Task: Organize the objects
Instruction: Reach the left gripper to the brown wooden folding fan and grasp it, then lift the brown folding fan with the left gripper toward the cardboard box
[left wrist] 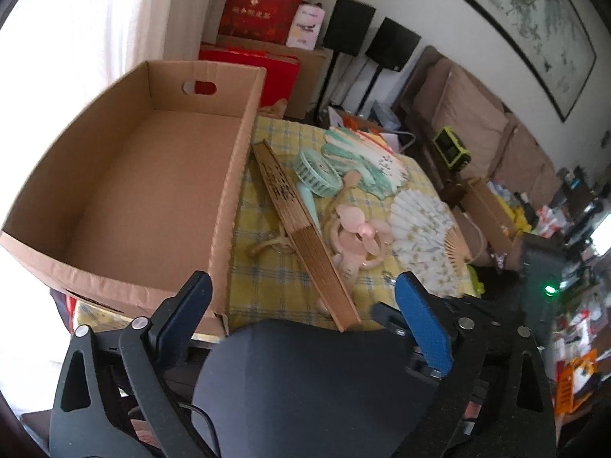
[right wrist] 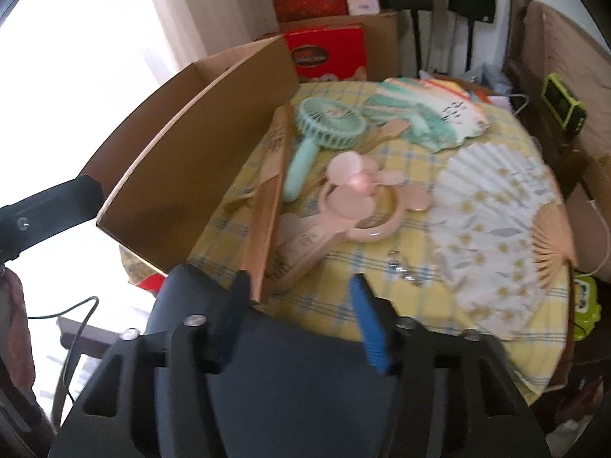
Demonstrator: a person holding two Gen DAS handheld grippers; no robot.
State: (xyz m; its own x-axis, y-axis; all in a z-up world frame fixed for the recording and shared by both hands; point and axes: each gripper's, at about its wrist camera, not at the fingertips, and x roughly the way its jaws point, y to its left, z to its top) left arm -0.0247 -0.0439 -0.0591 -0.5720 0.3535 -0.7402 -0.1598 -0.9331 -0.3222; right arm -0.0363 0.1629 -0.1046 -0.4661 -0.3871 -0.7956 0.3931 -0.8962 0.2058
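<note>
While it lies closed on the yellow checked tablecloth point(left wrist: 267, 278), the wooden folding fan point(left wrist: 305, 229) runs slantwise alongside the right-hand wall of the cardboard box point(left wrist: 126, 191), its near end reaching the table's front edge. Box: open-topped, nothing inside it, oval handle hole in the far wall, seated on the left part of the table. Mint-green handheld fan point(left wrist: 317, 171): round grille, handle passing under or beside the wooden fan; which, cannot be told. Pink handheld fan point(left wrist: 359, 233): bare rounded blades within a ring, handle pointing toward the front edge, just beside the wooden fan's near half. White paper fan point(left wrist: 424, 236): spread open, floral print, bamboo ribs gathered at its right side, near the table's right edge. Green-and-white paper fan point(left wrist: 362, 160): spread open, at the far side beyond the mint fan. Small metal trinket point(right wrist: 401, 267): on the cloth between pink fan and white fan, too blurred to name. Left gripper point(left wrist: 303, 294): jaws wide apart, nothing between them, hanging over the box's near right corner and the wooden fan's near end. Right gripper point(right wrist: 299, 286): jaws parted more narrowly, pads touching nothing, poised above the front edge with the wooden fan's end by its left finger and the pink fan's handle ahead. Surroundings: red gift boxes point(left wrist: 263, 11) and two black speakers point(left wrist: 370, 34) beyond the table, brown sofa point(left wrist: 477, 122) at right.
</note>
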